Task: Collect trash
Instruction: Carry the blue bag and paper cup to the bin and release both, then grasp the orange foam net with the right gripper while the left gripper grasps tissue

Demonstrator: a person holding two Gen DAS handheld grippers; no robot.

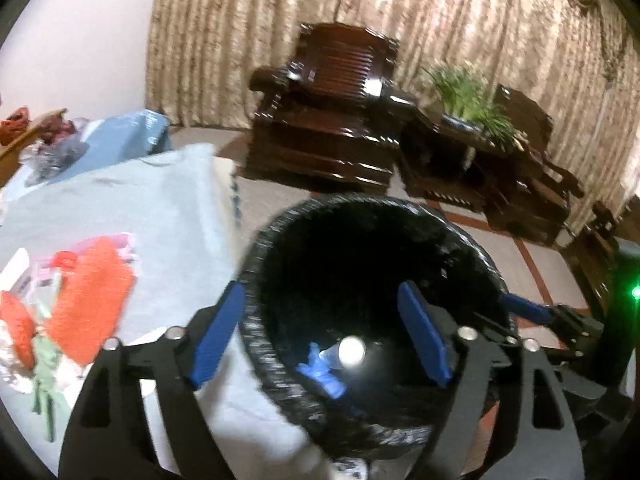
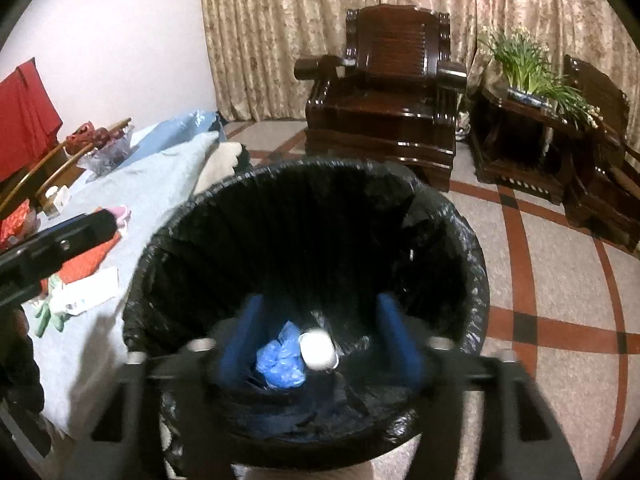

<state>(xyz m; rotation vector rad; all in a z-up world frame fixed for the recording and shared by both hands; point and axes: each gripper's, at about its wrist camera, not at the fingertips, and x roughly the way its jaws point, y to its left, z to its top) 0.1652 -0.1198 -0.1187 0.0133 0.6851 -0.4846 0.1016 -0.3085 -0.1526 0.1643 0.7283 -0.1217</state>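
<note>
I look down into the round trash bin lined with a black crinkled plastic bag (image 2: 304, 248), which stands on the floor just beside the worktop covered with a pale blue cloth (image 2: 160, 184). At the bottom of the bag lie a crumpled bright blue plastic piece (image 2: 280, 360) and a small white rounded object (image 2: 318, 350), touching each other. In the left wrist view the same white object (image 1: 351, 351) looks like a bright blurred spot, with the blue piece (image 1: 320, 372) next to it. The liner is glossy and finely pleated, and it is folded over the rim of the bin.

My right tool (image 2: 320, 340) hangs over the mouth of the bin with its blue pads wide apart, and nothing is between them. My left tool (image 1: 320, 336) is also spread wide and empty; its left pad is over the edge of the cloth and its right pad is over the inside of the bin. I cannot tell if this tool touches the rim.

On the cloth I see orange-red soft fabric pieces (image 1: 92, 300), some white paper packaging (image 2: 88, 288) and a green thin item (image 1: 44, 372). Behind the bin stands a dark polished wooden armchair (image 2: 392, 92) on a tiled floor with red-brown stripes (image 2: 560, 272), before a beige patterned curtain (image 2: 288, 32). A green leafy plant (image 2: 524, 64) stands on a dark side table.
</note>
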